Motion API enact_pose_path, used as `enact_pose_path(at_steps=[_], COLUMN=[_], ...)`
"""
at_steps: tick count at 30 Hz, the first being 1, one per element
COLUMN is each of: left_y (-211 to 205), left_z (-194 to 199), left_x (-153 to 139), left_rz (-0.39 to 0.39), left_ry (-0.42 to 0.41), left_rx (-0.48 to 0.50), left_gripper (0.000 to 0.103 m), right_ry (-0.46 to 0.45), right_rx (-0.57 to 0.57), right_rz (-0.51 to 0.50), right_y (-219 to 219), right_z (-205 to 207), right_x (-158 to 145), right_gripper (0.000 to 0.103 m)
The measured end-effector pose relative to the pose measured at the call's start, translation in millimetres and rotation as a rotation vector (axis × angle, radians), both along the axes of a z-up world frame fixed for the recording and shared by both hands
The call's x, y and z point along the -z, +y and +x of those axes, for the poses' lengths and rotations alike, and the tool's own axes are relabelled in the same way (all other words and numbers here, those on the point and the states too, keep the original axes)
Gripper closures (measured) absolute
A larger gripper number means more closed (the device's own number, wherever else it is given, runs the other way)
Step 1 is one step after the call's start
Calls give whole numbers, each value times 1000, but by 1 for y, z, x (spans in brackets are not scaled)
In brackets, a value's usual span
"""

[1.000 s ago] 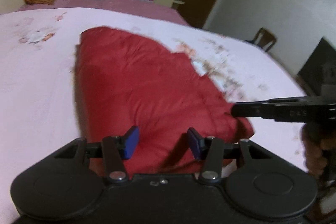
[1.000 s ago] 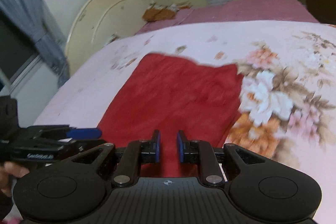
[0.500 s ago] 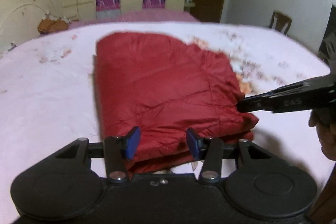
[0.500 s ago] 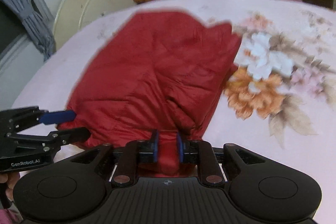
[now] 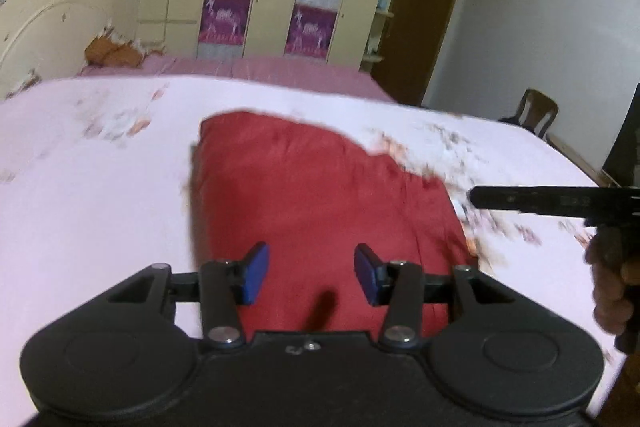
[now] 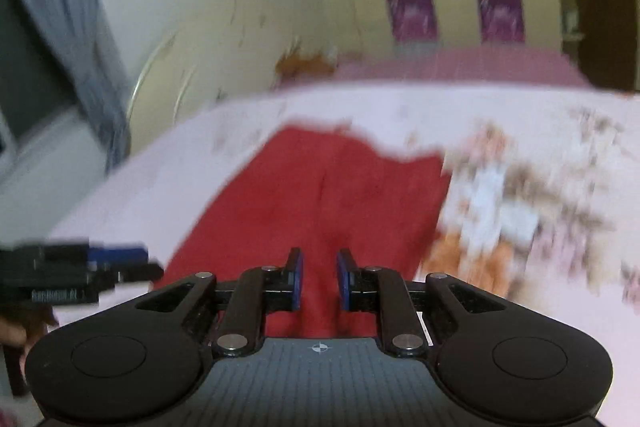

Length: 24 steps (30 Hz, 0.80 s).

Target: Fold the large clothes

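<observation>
Both tongs are held above the near edge of the red garment (image 5: pixel 320 195), and neither is clamped on anything: the left tongs (image 5: pixel 311 274) are spread wide apart, while the right tongs (image 6: pixel 319 279) stand only narrowly apart, with red cloth seen through the gap but not pinched, as far as can be told through the blur. The garment is lying as a thick folded bundle on the bed (image 5: pixel 100 187), on the pale sheet beside the floral print (image 6: pixel 500 211), with its far edge uneven and one corner stepped back. The fold appears largely made, so the main risks are judged to lie in any further handling. If a fresh grasp were taken at the near edge with the right tongs so little opened, only the top layer might be caught, and the padded layers beneath could be dragged apart or left behind. The slippery, puffy fabric could also spring open once released, since nothing is weighing it down. A careless sweep of either tool across the bundle could push it askew on the soft sheet and undo the alignment.
</observation>
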<state>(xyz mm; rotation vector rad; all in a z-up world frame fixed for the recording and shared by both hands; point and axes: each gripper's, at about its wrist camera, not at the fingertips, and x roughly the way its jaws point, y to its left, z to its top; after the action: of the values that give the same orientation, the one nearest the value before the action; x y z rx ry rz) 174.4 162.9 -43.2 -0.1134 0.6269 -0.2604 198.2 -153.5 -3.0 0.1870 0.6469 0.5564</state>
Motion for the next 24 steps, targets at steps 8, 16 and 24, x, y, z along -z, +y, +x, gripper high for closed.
enact_pose_path(at_steps=[8,16,24], left_y=[-2,2,-10], left_z=[43,42,110], left_x=[30,-4,33], left_rz=[76,47,79], left_ry=[66,15,89], left_rx=[-60,-29,32], left_gripper=[55,58,56], right_ry=[108,36,99], right_rx=[73,110,6], right_rz=[-124,-4,-148], right_y=[-4,-17,47], right_z=[80,64,98], right_x=[59,23,52], right_gripper=[85,85,85])
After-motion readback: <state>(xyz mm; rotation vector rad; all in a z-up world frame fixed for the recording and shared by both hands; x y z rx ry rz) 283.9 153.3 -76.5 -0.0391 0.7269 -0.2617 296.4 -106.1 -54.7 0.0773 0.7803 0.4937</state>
